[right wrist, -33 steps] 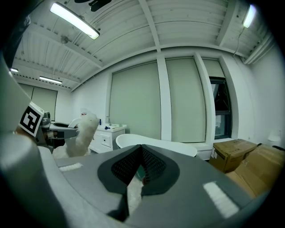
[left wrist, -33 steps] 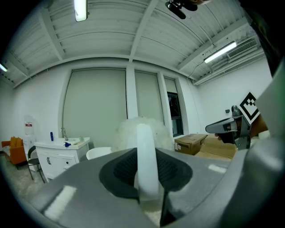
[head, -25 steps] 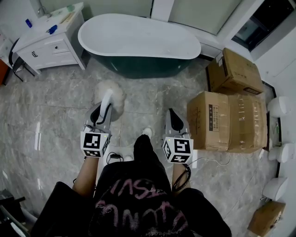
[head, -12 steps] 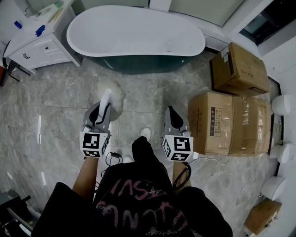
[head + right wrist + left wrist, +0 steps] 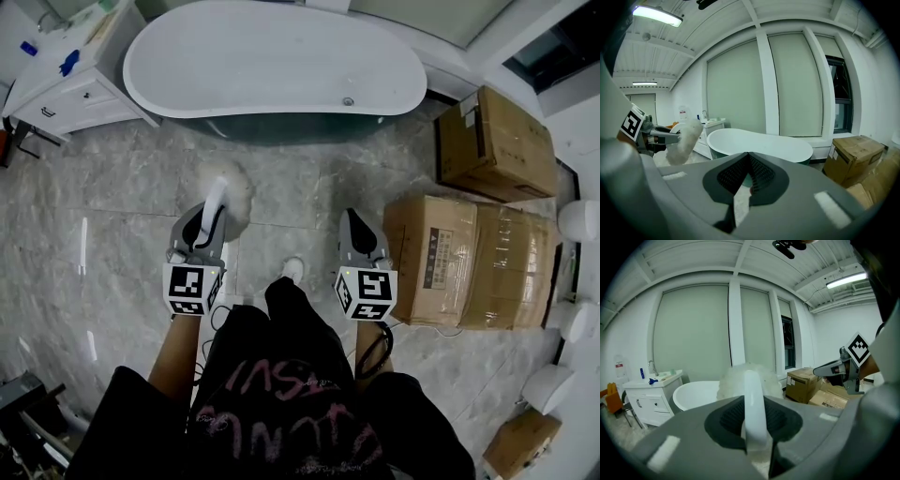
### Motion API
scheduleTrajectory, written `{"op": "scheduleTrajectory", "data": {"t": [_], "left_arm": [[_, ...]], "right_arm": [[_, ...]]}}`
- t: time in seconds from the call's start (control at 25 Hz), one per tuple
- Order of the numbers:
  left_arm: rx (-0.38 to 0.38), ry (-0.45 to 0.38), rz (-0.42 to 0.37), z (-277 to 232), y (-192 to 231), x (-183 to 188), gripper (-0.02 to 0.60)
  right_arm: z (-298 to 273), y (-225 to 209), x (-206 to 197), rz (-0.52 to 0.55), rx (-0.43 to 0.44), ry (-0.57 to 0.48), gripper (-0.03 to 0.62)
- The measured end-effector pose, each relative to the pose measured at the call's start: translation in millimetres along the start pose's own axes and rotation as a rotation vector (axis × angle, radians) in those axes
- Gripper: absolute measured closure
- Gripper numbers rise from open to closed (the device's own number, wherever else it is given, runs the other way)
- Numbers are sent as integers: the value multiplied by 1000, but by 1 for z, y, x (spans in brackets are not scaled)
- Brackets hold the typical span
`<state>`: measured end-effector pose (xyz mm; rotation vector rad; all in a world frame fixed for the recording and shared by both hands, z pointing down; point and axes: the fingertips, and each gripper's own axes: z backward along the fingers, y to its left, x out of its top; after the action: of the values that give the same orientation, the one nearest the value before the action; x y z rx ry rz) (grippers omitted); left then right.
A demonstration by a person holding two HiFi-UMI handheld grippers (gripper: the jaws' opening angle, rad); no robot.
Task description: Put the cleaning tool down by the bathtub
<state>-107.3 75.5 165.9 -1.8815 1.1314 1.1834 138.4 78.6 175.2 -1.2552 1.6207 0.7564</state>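
A: Nearest us, left gripper (image 5: 209, 221) was clamped on the white handle of the cleaning tool (image 5: 228, 191), its fluffy head held above the floor (image 5: 112, 234). Right gripper (image 5: 359, 236): jaws together, nothing between them.

B: And the bathtub (image 5: 272, 66)?

A: Just beyond the tool's head. We judged the carry nearly done; lowering and letting go remained.

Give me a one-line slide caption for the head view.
Left gripper grips a fluffy white cleaning tool, facing the bathtub; right gripper shut, empty.
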Motion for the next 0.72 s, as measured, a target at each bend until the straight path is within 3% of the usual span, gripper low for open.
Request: {"op": "scheduleTrajectory", "data": {"t": [0.72], "left_arm": [[86, 21, 29, -27, 29, -3, 494]], "right_arm": [[-39, -18, -2, -12, 34, 31, 580]]}}
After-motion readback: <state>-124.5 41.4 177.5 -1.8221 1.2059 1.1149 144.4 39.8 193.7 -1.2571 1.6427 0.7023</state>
